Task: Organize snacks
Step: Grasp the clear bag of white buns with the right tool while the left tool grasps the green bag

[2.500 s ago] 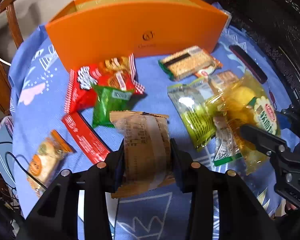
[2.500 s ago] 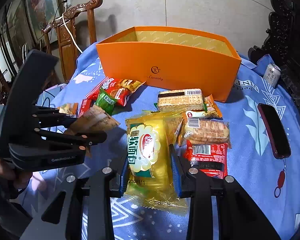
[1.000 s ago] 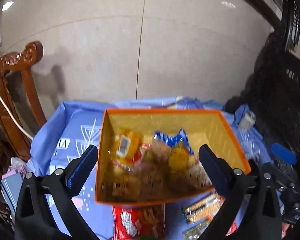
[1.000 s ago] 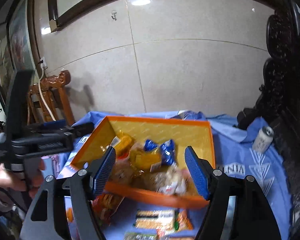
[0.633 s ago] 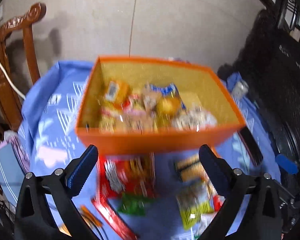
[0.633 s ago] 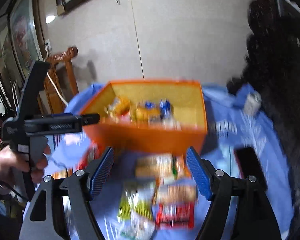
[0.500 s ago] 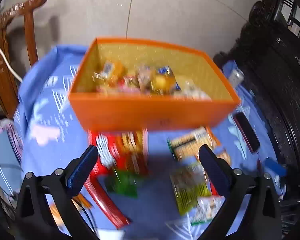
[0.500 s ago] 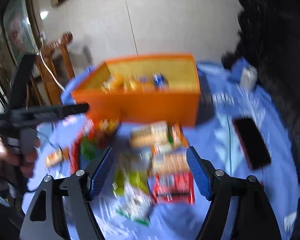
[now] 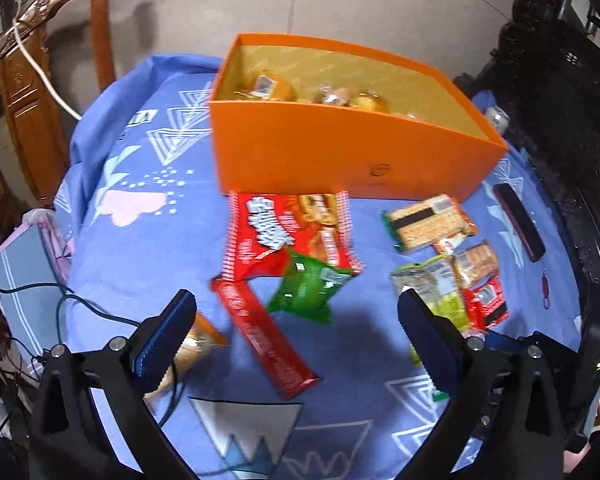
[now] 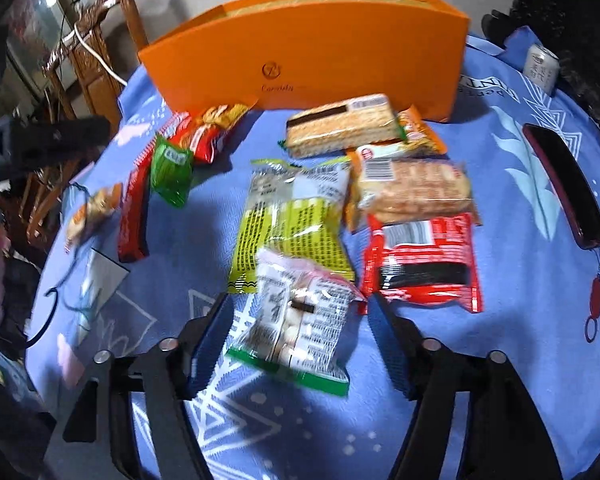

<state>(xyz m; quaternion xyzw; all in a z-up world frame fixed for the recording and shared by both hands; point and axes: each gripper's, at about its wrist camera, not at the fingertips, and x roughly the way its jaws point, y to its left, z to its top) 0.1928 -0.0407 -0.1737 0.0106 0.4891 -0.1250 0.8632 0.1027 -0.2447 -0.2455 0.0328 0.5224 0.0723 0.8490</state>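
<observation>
both grippers were spread wide and empty: the left gripper (image 9: 296, 332) hung over the red bar (image 9: 265, 341), the right gripper (image 10: 296, 344) straddled a clear packet (image 10: 296, 330) lying on the cloth (image 10: 512, 240). it looked light, crinkly and slippery; best pinched across its middle.

the left gripper (image 9: 296, 328) is hovering above the table with its jaws spread wide and holding nothing, while the right gripper (image 10: 296, 336) is hanging lower, its blue-padded fingers (image 10: 204, 344) likewise parted and empty.
</observation>
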